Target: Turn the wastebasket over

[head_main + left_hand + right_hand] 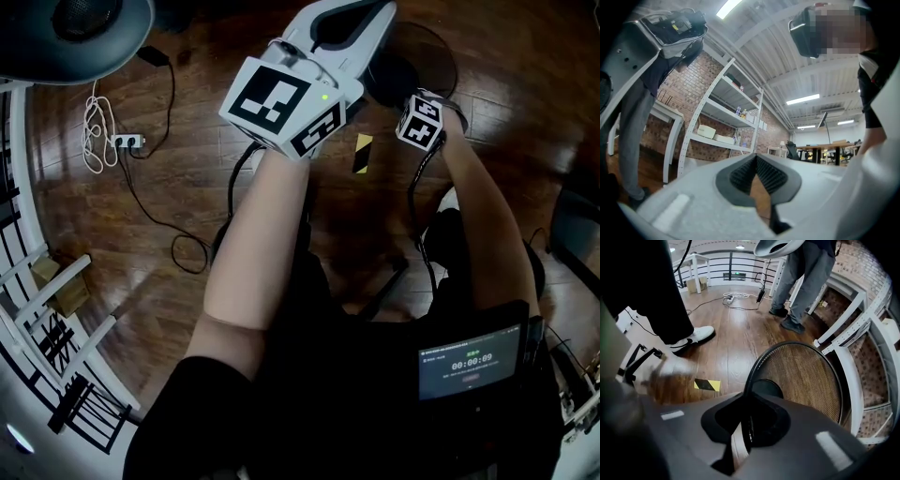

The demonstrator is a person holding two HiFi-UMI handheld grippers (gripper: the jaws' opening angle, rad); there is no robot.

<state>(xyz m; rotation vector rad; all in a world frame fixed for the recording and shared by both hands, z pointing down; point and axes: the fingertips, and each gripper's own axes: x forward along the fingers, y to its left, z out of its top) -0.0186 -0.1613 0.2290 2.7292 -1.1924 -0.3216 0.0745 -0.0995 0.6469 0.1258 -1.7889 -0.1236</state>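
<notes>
Black wire mesh forming the wastebasket (pixel 806 376) is resting on the wood floor (pixel 736 343) directly under the right gripper (pixel 747 420), whose jaws are pinching its thin rim from above. The mouth is facing up toward the camera, so the turning-over appears unfinished. Doing it well is probably calling for a firm pinch and a steady wrist roll, lifting the rim so the far wall is swinging clear of the boards, since a thin hoop is apt to pivot or slip between the pads. The left gripper (pixel 755 161) is idling higher up, jaws together on nothing, pointing across the room. Near the basket, a yellow-and-black tape strip (pixel 707 385) and a white shoe (pixel 693 336) are lying on the floor, while white railing posts (pixel 853 357) are crowding its other side and limiting the swing. Farther off, a power strip (pixel 127 142) with cables and a standing person's legs (pixel 797 282) are occupying the floor.
</notes>
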